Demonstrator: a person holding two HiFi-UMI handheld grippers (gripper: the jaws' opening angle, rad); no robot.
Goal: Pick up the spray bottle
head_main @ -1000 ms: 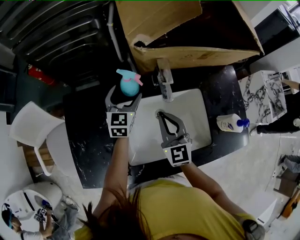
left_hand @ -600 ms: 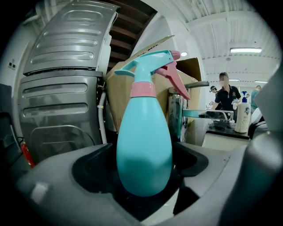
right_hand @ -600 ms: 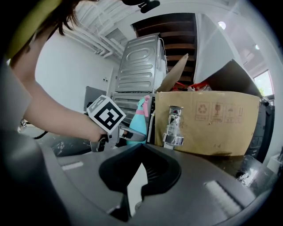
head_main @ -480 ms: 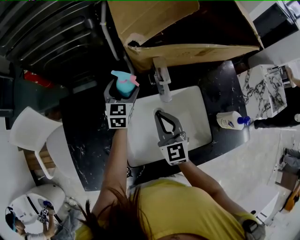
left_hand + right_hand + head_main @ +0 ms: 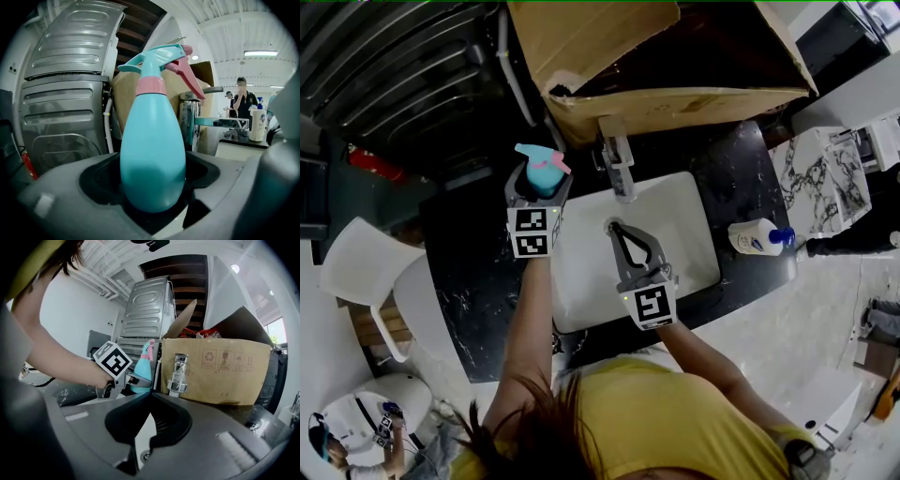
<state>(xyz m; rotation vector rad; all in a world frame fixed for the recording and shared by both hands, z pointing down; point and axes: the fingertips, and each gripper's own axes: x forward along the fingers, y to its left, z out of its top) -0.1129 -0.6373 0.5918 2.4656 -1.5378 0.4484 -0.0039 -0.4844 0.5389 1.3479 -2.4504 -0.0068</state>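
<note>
A teal spray bottle (image 5: 542, 174) with a pink trigger stands upright at the sink's back left corner, on the black counter (image 5: 478, 272). My left gripper (image 5: 540, 181) is shut on the spray bottle's body, one jaw on each side. In the left gripper view the spray bottle (image 5: 152, 140) fills the gap of the left gripper (image 5: 152, 190). The right gripper view shows the spray bottle (image 5: 142, 369) beside the left gripper's marker cube. My right gripper (image 5: 614, 226) hangs over the white sink basin (image 5: 684, 234), shut and holding nothing; the right gripper (image 5: 149, 398) shows its jaws meeting at the tip.
A chrome faucet (image 5: 619, 169) stands just right of the bottle, with a big cardboard box (image 5: 656, 56) behind it. A white pump bottle (image 5: 755, 237) lies on the counter at the right. A white chair (image 5: 366, 272) is to the left of the counter.
My left gripper moved forward around the spray bottle and its jaws closed in on it. The right gripper barely moved.
</note>
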